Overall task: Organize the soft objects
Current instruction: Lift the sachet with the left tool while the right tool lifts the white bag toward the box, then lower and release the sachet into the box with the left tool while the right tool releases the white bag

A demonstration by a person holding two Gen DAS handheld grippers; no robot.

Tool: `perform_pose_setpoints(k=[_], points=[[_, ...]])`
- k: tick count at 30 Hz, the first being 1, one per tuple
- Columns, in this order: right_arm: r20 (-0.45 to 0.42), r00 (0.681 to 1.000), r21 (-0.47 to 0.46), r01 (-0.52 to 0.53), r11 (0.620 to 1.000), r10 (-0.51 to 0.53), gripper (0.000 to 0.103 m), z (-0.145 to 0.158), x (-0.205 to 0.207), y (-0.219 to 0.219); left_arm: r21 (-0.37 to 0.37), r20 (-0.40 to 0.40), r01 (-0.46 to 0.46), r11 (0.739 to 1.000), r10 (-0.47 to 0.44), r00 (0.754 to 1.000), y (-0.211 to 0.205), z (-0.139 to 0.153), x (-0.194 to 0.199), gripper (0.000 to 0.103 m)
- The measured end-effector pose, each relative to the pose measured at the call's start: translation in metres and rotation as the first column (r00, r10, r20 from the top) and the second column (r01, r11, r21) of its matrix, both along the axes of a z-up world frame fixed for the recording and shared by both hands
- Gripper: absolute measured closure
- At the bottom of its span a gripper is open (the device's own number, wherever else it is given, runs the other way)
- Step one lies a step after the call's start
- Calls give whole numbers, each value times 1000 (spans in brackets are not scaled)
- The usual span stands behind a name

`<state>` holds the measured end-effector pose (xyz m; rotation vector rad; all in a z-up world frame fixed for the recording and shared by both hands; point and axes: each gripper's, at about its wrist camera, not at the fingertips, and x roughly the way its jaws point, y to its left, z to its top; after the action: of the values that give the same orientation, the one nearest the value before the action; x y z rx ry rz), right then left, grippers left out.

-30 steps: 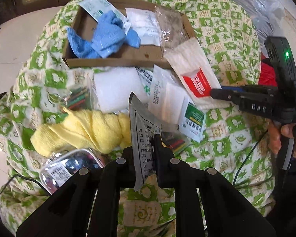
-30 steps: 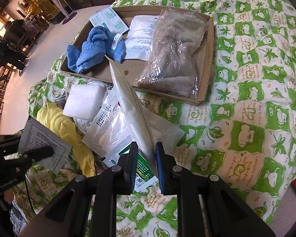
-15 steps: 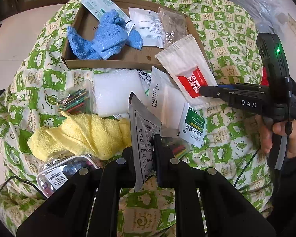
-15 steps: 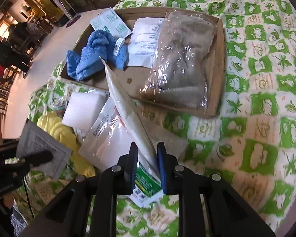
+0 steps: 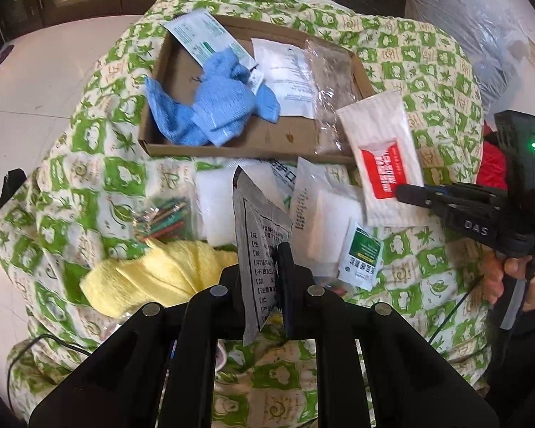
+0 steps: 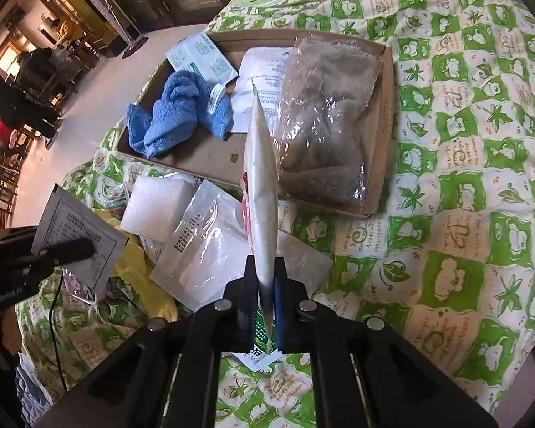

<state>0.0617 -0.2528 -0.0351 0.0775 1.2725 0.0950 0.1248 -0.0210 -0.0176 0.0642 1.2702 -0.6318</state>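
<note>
My left gripper is shut on a grey printed sachet, held up above a yellow towel. My right gripper holds a white packet with a red label edge-on; its jaws are closing tight and the pads press on it. In the left wrist view the right gripper keeps that packet over the front right corner of the cardboard tray. The tray contains a blue cloth, flat packets and a bagged brown cloth.
A green and white checked quilt covers the surface. In front of the tray lie a white foam block, clear packets and a bag of coloured sticks. A hand grips the right tool. White floor lies to the left.
The white packet has swung from a left lean to upright and moved nearer the tray. The left gripper has shifted a little with the grey sachet still in it.
</note>
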Motion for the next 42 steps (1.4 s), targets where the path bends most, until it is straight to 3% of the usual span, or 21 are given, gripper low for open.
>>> perform_pose_setpoints(k=[7,14,21,34,42], points=[[20,1000,9,8,1000,-8,98,11,8,0,40,14,-6,999,6,1000,2,7,18,92],[-53,998,50,35,998,-32,98,-1,23,-7,57,27,-10,998,9,1000,-3,18,40,91],[-67,997,42,47,998,-44,98,-1,34,-9,66,46,2,998,-5,999,-9,26,56,91],[-82,996,-35,36,999,-39,98,7,56,2,97,67,8,995,-15,998,-18,34,90,91],[-93,995,-133,34,991,-47,98,10,78,14,123,76,-12,992,3,997,-14,31,112,91]])
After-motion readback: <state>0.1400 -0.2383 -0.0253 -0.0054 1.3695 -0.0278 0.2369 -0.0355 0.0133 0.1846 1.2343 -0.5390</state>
